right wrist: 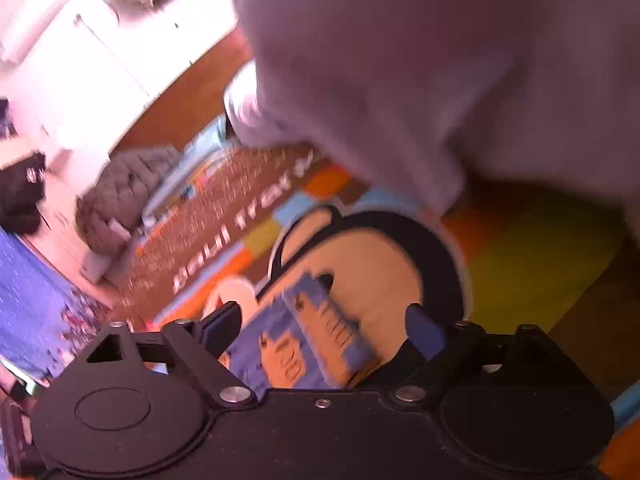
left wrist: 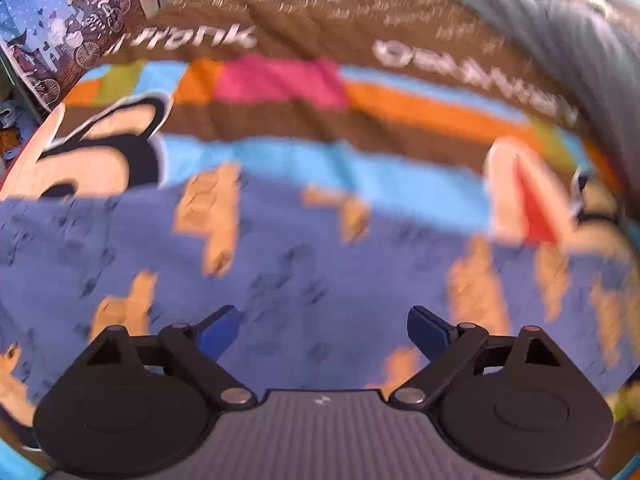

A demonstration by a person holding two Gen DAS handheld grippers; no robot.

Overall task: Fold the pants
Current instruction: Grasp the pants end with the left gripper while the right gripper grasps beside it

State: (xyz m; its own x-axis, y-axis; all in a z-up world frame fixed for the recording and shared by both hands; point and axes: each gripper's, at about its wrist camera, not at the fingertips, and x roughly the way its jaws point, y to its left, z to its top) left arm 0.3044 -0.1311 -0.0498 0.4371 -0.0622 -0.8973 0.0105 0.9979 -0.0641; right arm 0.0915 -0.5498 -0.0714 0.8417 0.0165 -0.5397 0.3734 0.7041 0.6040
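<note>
The blue pants [left wrist: 304, 264], printed with orange figures, lie spread on a colourful bedspread [left wrist: 280, 116] with brown, orange, pink and light blue bands and a cartoon face. My left gripper [left wrist: 324, 332] hovers over the pants, pointing steeply down, open wide, with only cloth below its blue pads [left wrist: 218, 334]. In the right wrist view a folded part of the pants [right wrist: 304, 344] lies on the bedspread [right wrist: 360, 272] below my right gripper [right wrist: 324, 330]. Its jaws stand wide apart and do not press on the cloth. Both views are motion-blurred.
A large pale, blurred cloth shape [right wrist: 440, 60] fills the upper right close to the right camera. Beyond the bed are a grey tufted cushion [right wrist: 124, 196], white cupboards [right wrist: 80, 80] and blue patterned fabric [left wrist: 60, 32]. Grey cloth [left wrist: 560, 40] lies at the bedspread's far right.
</note>
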